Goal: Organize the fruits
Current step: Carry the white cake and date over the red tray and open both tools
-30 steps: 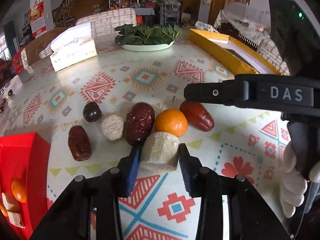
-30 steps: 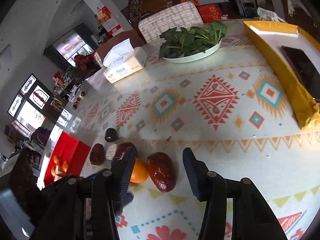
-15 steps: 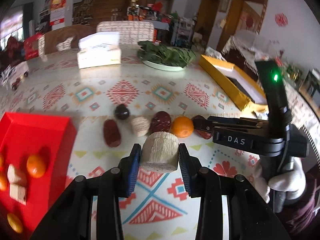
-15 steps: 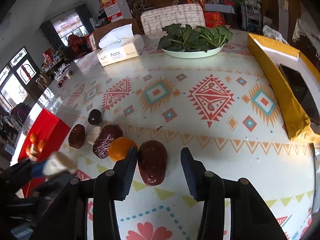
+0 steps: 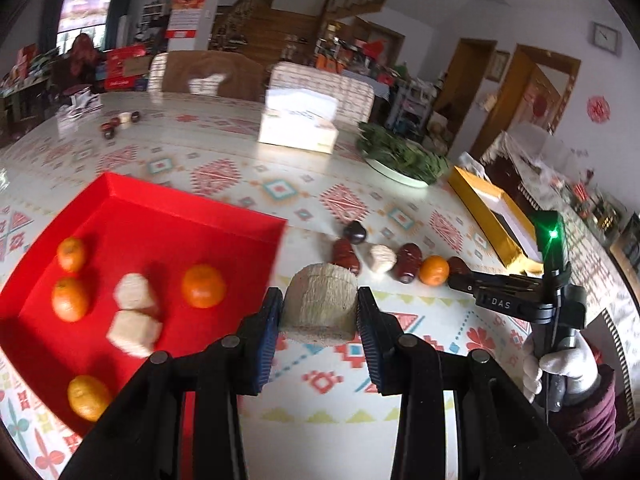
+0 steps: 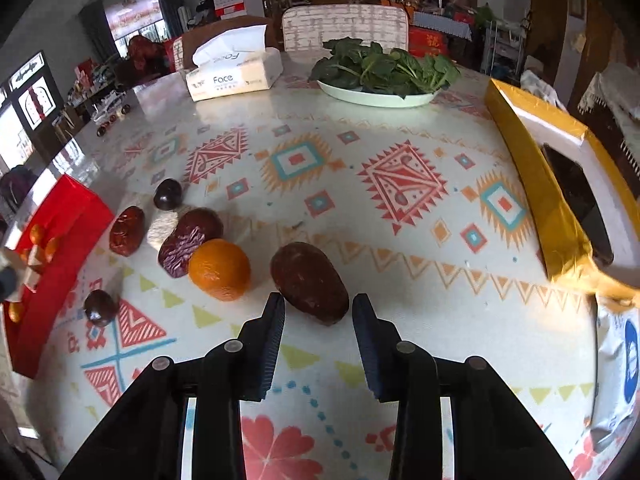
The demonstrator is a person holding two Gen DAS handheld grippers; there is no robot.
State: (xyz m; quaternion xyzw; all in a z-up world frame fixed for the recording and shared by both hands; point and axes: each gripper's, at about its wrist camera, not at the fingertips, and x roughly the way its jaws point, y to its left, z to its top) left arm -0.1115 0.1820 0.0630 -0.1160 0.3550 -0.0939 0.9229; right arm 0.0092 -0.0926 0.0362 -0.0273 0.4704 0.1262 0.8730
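Tissue box (image 6: 234,74) reading "Face" is sitting at 11 o'clock; left tongs (image 5: 318,310) are clamping a pale chunk (image 5: 320,304) — right tongs (image 6: 318,314), marked "DAS", are closing around a brown date (image 6: 308,282).

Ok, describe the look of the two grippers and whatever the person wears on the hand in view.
The left gripper and the right gripper have black angular frames with round pivot bolts and ribbed blue pads. In the left wrist view the right gripper bears white "DAS" lettering and a green light. The hand holding it wears a white glove and a maroon sleeve.

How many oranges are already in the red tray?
4, going by the left wrist view: in the red tray, two at the far left, one mid-tray, one at the near edge. None looks hidden.
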